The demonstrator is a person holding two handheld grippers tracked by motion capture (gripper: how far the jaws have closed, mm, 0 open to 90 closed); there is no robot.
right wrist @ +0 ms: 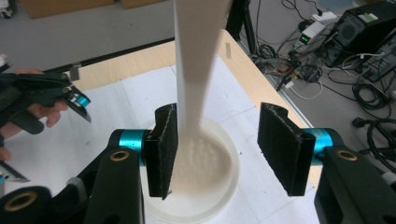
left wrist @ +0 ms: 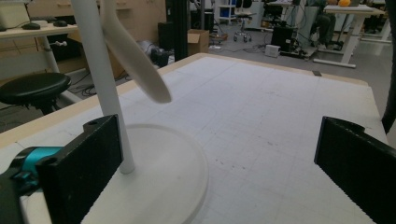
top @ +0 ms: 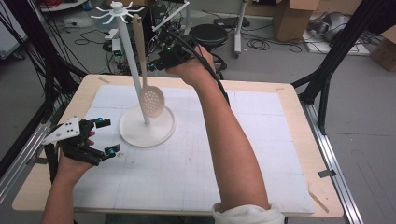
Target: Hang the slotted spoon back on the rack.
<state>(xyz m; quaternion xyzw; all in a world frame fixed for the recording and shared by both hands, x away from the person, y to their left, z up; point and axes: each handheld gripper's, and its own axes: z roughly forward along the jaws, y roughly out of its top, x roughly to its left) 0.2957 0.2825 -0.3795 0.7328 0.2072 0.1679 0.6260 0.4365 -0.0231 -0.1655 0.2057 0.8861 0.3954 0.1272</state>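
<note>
A white rack with a pole (top: 133, 65), hooks on top and a round base (top: 147, 131) stands on the white mat. A pale slotted spoon (top: 152, 100) hangs along the pole with its handle top up at the hooks. My right gripper (top: 152, 65) is raised at the handle's mid-height. In the right gripper view the right gripper (right wrist: 217, 144) is open; the handle (right wrist: 196, 60) runs between the jaws, close by the left pad and apart from the right one. My left gripper (top: 108, 136) rests open on the mat left of the base, with nothing between its jaws (left wrist: 215, 163).
The white mat (top: 233, 154) covers a wooden table (top: 299, 107). A black stool (top: 208, 33), cables and cardboard boxes (top: 292, 16) lie on the floor beyond the far edge. Black frame legs (top: 327, 70) stand at the right.
</note>
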